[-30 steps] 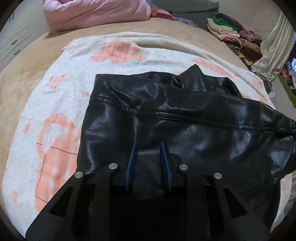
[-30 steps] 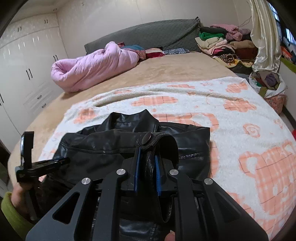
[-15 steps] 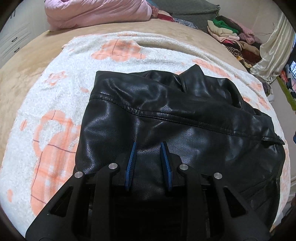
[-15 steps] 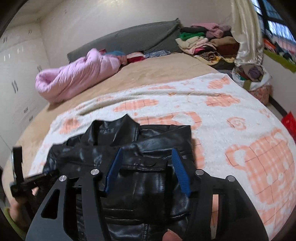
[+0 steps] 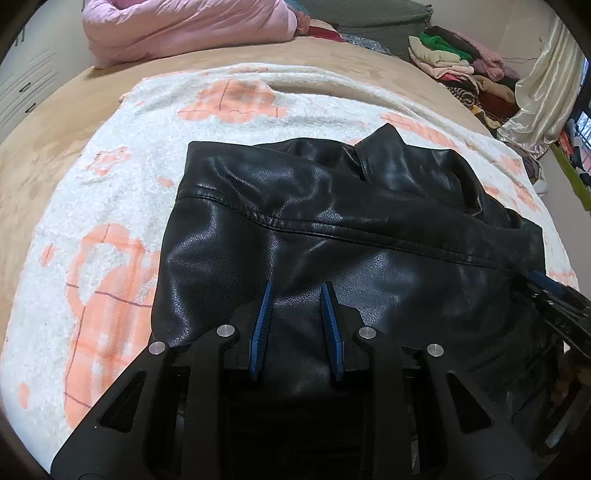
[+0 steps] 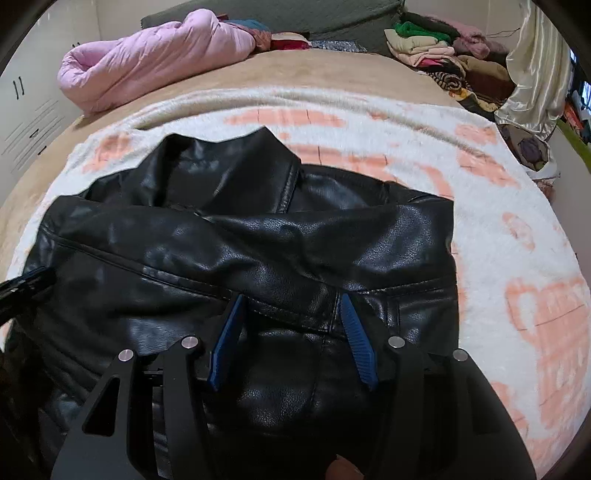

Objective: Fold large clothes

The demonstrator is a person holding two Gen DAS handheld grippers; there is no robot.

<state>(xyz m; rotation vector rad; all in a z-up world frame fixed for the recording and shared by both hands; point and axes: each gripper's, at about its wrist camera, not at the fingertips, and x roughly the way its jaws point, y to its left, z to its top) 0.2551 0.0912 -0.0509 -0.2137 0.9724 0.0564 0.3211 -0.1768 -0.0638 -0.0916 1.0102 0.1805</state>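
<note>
Left wrist view: black jacket (image 5: 332, 229) spread on patterned blanket (image 5: 92, 229), left claw (image 5: 296, 291) parted over jacket. Right claw (image 6: 291, 306) wide apart above jacket (image 6: 258, 251), gripping nothing.

A fluffy white blanket with orange-pink plaid teapot and flower shapes (image 5: 122, 236) is spread over a tan plush bed cover (image 5: 48, 155). A rolled pale pink quilted duvet (image 6: 147, 59) is laid near the head of the bed, in front of a grey-green padded headboard (image 6: 325, 18). To the right, a heap of mixed folded clothes with a green garment on top (image 6: 436, 48) is seen, beside a shiny cream satin curtain (image 6: 532, 74). White wardrobe doors with dark handles (image 6: 22, 110) are seen at the left edge.
</note>
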